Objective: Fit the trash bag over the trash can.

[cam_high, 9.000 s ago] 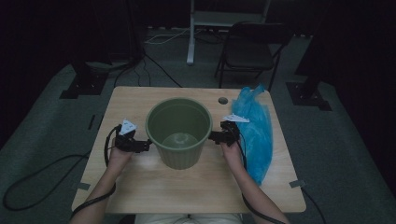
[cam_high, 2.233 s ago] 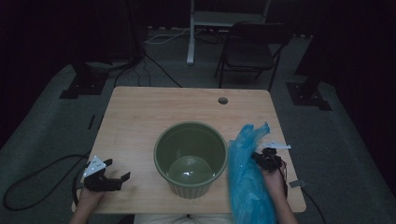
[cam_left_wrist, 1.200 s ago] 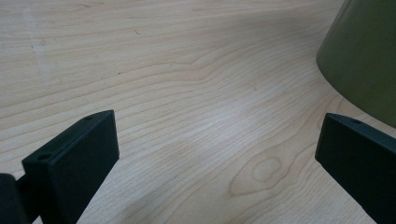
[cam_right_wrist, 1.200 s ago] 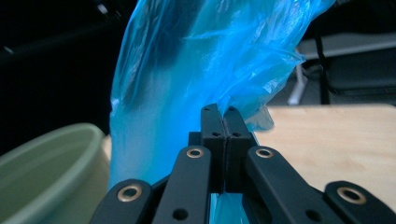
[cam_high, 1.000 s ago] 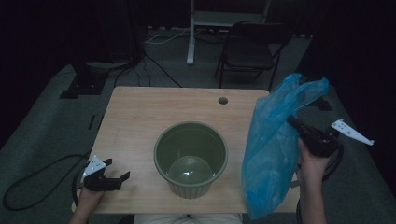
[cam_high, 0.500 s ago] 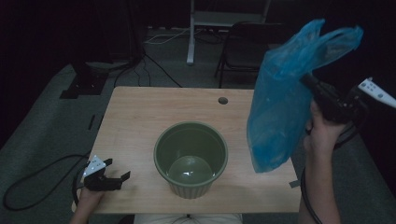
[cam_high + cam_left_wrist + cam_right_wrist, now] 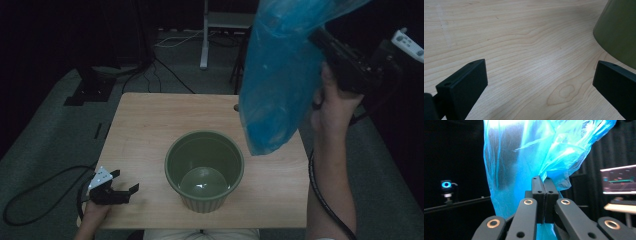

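A blue plastic bag [image 7: 282, 75] hangs high over the table's right side, held up by my right gripper [image 7: 320, 37], which is shut on the bag. In the right gripper view the two jaws press together on a fold of the blue plastic bag [image 7: 524, 157], with the right gripper [image 7: 543, 182] pointing level. A green bucket [image 7: 204, 170] stands empty near the front middle of the wooden table [image 7: 150, 125]. My left gripper [image 7: 125, 184] rests open on the table's front left corner, its jaws wide apart over bare wood, with the bucket wall [image 7: 619, 30] to its right.
A small round hole [image 7: 236, 107] sits in the table near its far edge. Cables [image 7: 40, 190] trail on the floor at the left. A chair and a stand's legs [image 7: 220, 30] are behind the table. A lit screen [image 7: 619, 180] glows at the right.
The right hand has lifted the bag higher, up off the table level and further up and back at the right. The left gripper has stayed where it was.
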A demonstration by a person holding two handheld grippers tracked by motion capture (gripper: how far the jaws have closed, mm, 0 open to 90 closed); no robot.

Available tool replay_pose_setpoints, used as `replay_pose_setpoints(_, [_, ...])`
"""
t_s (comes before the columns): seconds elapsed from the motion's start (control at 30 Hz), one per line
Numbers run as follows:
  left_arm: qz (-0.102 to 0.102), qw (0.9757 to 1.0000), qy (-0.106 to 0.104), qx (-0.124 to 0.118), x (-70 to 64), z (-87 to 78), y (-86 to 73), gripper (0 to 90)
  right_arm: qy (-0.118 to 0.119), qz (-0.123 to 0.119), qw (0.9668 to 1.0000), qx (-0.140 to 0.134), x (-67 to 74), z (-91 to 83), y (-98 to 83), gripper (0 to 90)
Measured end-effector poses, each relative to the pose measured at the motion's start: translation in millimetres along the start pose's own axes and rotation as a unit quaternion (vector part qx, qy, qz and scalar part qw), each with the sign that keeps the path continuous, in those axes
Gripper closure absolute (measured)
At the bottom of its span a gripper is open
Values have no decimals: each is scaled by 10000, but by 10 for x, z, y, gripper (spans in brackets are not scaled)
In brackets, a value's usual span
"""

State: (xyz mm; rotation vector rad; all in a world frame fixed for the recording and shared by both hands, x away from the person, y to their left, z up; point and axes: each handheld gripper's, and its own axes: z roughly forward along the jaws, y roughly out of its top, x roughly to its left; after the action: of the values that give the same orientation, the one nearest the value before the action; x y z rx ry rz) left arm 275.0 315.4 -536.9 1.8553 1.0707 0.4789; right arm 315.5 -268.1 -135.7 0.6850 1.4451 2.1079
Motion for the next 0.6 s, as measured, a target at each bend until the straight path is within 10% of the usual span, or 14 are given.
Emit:
replay_pose_setpoints(0.37, [32, 10000, -8, 10, 4, -1, -2, 1, 664, 105, 9977, -77, 341, 455, -55, 900])
replay_pose_setpoints(0.6, [24, 10000, -11, -10, 4, -6, 0, 1, 804, 192, 9964, 185, 402, 582, -447, 900])
